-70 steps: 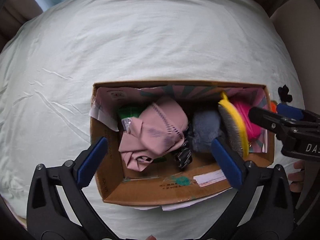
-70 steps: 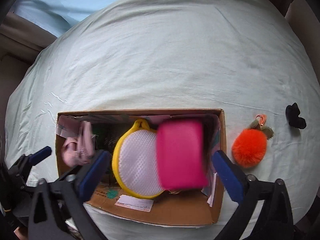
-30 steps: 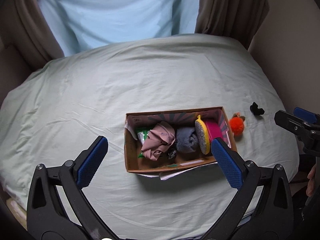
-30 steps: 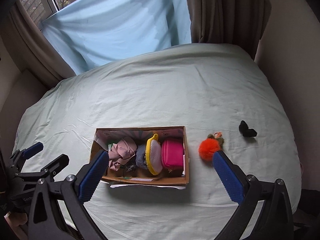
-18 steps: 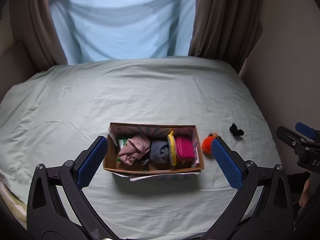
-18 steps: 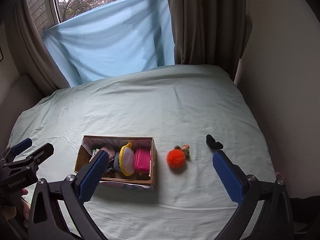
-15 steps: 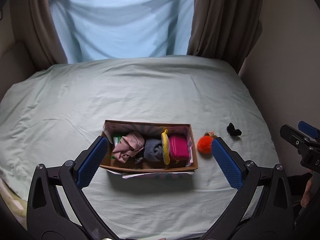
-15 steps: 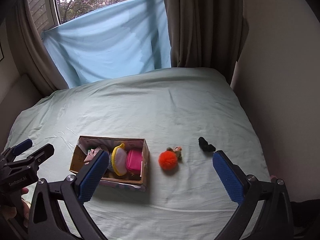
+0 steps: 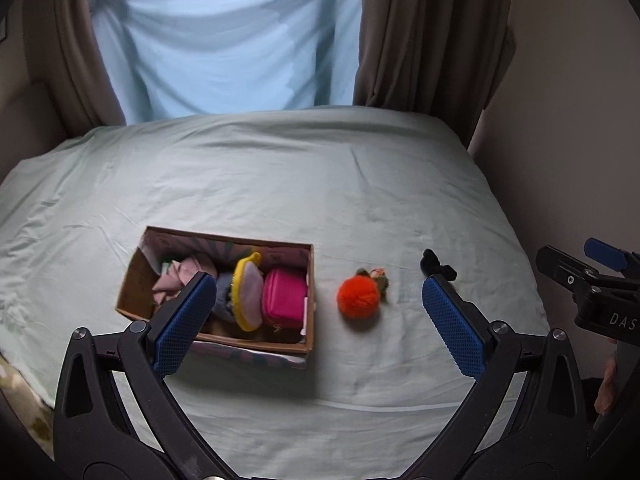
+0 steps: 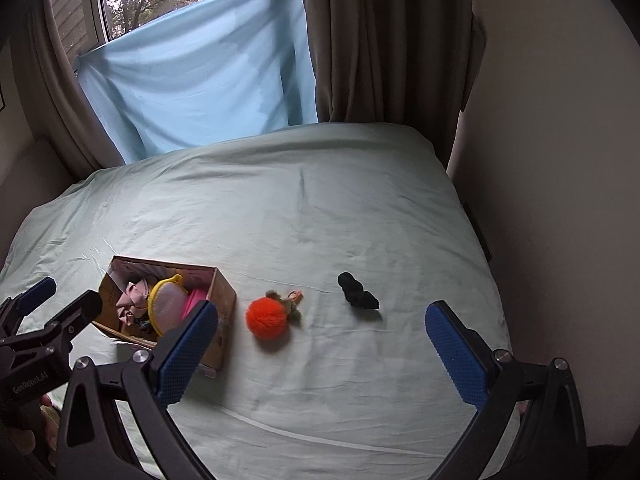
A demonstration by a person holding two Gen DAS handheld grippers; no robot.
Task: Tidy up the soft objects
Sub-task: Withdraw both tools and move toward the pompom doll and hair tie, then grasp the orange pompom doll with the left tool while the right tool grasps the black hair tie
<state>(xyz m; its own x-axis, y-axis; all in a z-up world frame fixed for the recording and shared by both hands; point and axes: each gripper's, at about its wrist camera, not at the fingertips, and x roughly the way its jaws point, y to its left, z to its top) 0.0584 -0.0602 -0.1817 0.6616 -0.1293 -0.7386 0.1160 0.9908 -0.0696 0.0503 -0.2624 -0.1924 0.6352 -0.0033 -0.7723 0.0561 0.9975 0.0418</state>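
Holding my left gripper [image 9: 316,314] and right gripper [image 10: 322,338] wide apart, empty, above the bed [image 10: 320,208] | orange pompom [image 10: 267,317] just right of cardboard box [image 10: 224,300] | black soft piece [image 10: 357,296] farther right of box

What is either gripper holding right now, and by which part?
Nothing. The left gripper and right gripper are both open and empty above the bed.
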